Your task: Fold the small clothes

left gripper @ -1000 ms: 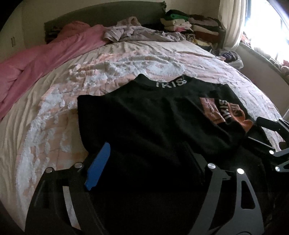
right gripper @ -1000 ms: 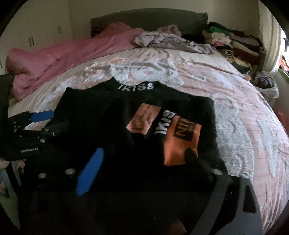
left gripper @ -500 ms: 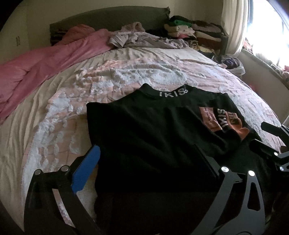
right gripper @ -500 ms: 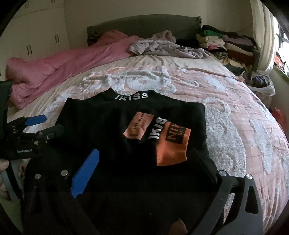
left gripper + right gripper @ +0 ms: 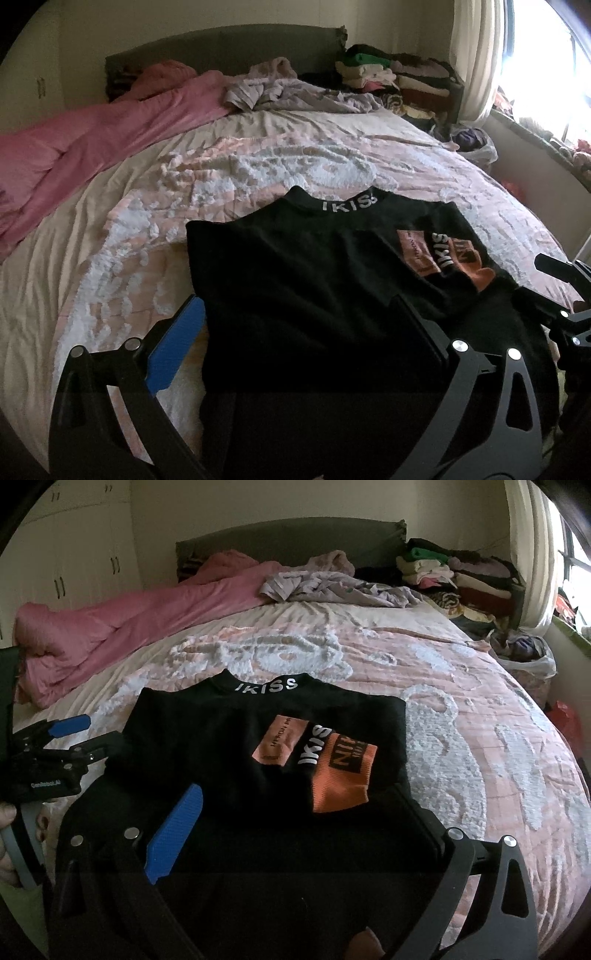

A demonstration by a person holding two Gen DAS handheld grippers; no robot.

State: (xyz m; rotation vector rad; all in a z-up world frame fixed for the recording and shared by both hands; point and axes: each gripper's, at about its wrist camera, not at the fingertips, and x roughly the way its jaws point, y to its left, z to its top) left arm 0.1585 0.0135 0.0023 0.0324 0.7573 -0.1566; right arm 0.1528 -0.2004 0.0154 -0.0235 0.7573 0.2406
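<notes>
A black top lies flat on the bed, collar away from the person, with one sleeve folded across its front so the orange patches show. The left gripper hangs above the near hem with its jaws wide apart and nothing between them; the right gripper is likewise spread and empty over the near right part of the top. The top looks like a light, soft knit: it should sag and drape when lifted, and a single-layer pinch could slip or drag only the top layer. A sensible hold is at the two near hem corners, catching all layers, then carrying the hem up toward the collar. The folded sleeve may slide out if the cloth is lifted too high or jerked. The quilt beneath is textured, so the top should stay put.
</notes>
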